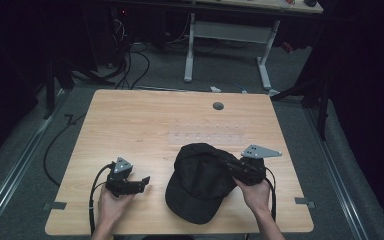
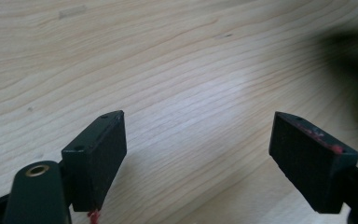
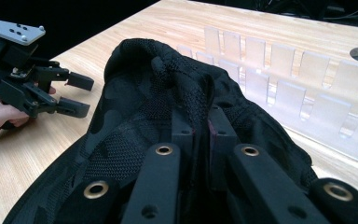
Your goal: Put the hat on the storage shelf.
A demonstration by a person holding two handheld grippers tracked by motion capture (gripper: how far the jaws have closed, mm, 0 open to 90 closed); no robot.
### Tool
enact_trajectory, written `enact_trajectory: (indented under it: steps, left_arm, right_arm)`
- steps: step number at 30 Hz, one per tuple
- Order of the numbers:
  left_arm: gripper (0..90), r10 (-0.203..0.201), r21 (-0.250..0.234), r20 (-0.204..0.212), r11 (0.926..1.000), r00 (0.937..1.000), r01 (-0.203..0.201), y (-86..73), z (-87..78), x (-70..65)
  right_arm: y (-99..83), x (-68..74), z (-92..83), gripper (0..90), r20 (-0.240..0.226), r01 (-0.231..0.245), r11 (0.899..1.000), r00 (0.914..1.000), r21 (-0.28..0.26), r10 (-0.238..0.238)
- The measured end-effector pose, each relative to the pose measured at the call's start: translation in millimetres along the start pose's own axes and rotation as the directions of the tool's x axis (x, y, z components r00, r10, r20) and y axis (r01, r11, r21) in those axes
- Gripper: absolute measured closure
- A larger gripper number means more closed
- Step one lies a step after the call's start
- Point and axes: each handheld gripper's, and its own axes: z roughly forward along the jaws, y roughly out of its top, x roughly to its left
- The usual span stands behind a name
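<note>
black cap (image 1: 200, 181) | right hand-held gripper (image 3: 200, 123) clenched on its fabric | left hand-held gripper (image 1: 142, 182) released, beside | clear slotted rack (image 3: 279, 74) behind

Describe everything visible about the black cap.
The black cap is soft mesh fabric with a faint camouflage pattern and a stiff brim pointing toward the person. It lies on the near middle of the wooden table, crown crumpled. The right tongs are shut on a fold of its crown; the open left tongs stay apart from it.
</note>
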Motion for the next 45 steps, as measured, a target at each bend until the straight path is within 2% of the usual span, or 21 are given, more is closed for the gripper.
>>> enact_trajectory:
  steps: [5,10,17,24,31,44,45]
  left_arm:
    - [18.4,0.020,-0.021,0.061,0.9996,0.9979,-0.019,6.9,-6.4,-6.6]
    - [17.6,0.039,-0.035,0.130,0.9988,0.9908,-0.035,14.1,-11.2,-14.5]
    - [16.6,0.070,-0.049,0.218,0.9969,0.9734,-0.061,25.5,-15.8,-27.8]
    - [16.0,0.083,-0.041,0.301,0.9964,0.9499,-0.075,34.9,-14.6,-37.8]
    - [16.0,0.097,-0.007,0.349,0.9949,0.9321,-0.101,39.9,-7.8,-45.6]
    - [15.8,0.100,0.022,0.409,0.9927,0.9071,-0.119,45.9,-0.8,-52.4]
    - [15.8,0.100,0.022,0.409,0.9927,0.9071,-0.119,45.9,-0.8,-52.4]
  right_arm:
    - [2.5,-0.8,-0.1,84.9,-0.008,0.006,1.000,0.9999,-0.012,-0.006]
    - [4.8,-1.0,-0.7,84.9,-0.013,0.014,1.000,0.9998,-0.021,-0.014]
    - [8.9,-0.6,-1.3,84.9,-0.018,0.032,0.999,0.9993,-0.035,-0.032]
    - [10.4,-0.3,0.3,84.8,-0.023,0.041,0.998,0.9988,-0.040,-0.042]
    - [15.0,2.8,2.5,84.8,-0.041,0.070,0.996,0.9966,-0.056,-0.072]
    - [21.1,9.1,5.3,84.7,-0.081,0.111,0.990,0.9898,-0.087,-0.118]
    - [21.1,9.1,5.3,84.7,-0.081,0.111,0.990,0.9898,-0.087,-0.118]
